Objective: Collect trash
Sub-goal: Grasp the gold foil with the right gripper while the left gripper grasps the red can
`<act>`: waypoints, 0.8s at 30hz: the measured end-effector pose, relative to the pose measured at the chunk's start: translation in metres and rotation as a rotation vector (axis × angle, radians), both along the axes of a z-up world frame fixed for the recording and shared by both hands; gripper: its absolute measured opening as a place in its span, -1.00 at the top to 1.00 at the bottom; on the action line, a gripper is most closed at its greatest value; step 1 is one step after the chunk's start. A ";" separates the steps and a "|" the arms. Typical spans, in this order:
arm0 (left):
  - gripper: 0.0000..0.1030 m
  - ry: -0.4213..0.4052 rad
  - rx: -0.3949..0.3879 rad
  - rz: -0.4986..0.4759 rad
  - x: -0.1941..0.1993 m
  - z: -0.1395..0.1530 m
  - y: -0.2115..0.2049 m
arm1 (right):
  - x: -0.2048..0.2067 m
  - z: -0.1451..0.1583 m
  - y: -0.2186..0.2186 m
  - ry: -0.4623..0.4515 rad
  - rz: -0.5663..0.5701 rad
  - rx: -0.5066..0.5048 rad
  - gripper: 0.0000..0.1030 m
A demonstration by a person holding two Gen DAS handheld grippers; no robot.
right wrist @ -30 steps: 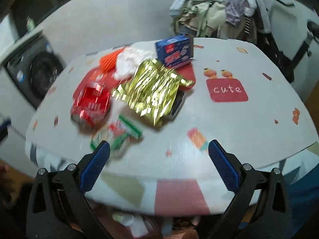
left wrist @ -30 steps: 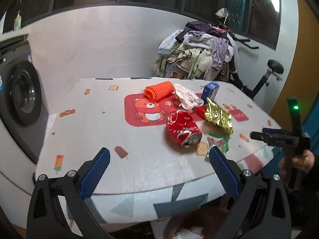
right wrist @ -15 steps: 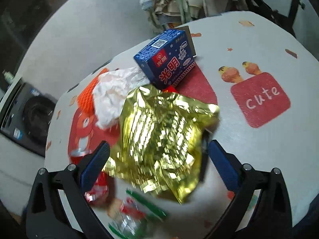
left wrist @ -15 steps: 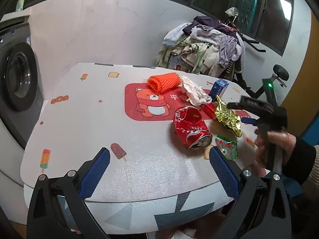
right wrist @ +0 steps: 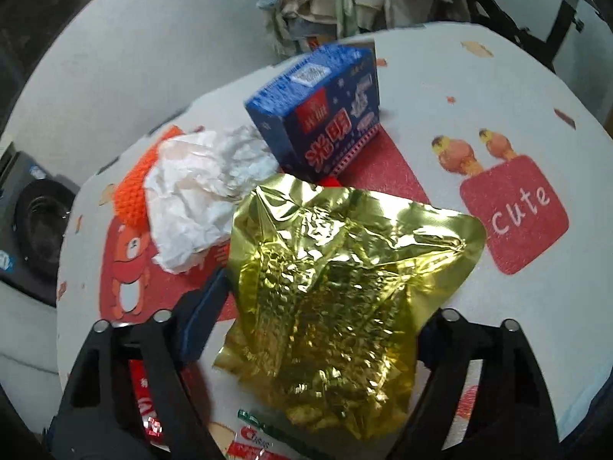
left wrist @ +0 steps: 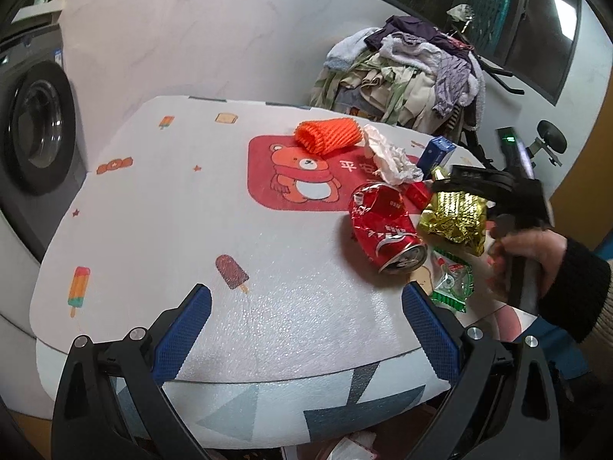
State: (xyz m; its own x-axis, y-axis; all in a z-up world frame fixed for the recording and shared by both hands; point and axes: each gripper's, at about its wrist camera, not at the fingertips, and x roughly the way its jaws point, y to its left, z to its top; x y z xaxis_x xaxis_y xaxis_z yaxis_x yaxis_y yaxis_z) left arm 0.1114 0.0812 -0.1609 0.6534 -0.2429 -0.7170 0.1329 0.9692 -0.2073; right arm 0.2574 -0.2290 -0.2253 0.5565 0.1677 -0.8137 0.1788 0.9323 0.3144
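A crumpled gold foil bag lies at the table's right side, between the fingers of my right gripper. Its jaws are closing: the left pad presses on the bag's edge, the right pad is hidden behind the foil. The left wrist view shows the bag bunched under that gripper, held by a hand. Beside it lie a crushed red can, a green wrapper, white crumpled paper, an orange foam net and a blue box. My left gripper hangs open over the table's front edge, holding nothing.
The table has a white patterned cover with a red bear print. A washing machine stands at the left, a pile of clothes behind the table, and an exercise bike at the far right.
My right gripper came in over the gold bag and its fingers drew in onto it, bunching the foil. My left gripper sank a little toward the table.
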 end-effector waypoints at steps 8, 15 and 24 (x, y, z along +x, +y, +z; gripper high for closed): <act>-0.88 0.039 -0.073 -0.027 0.018 -0.002 -0.007 | -0.040 0.031 -0.008 -0.168 0.085 -0.025 -0.42; -0.43 0.140 -0.230 -0.069 0.068 -0.015 -0.020 | -0.076 0.052 -0.018 -0.283 0.138 -0.028 -0.42; 0.23 0.312 -0.465 0.015 0.125 -0.054 -0.021 | -0.100 0.060 -0.036 -0.310 0.153 -0.025 -0.42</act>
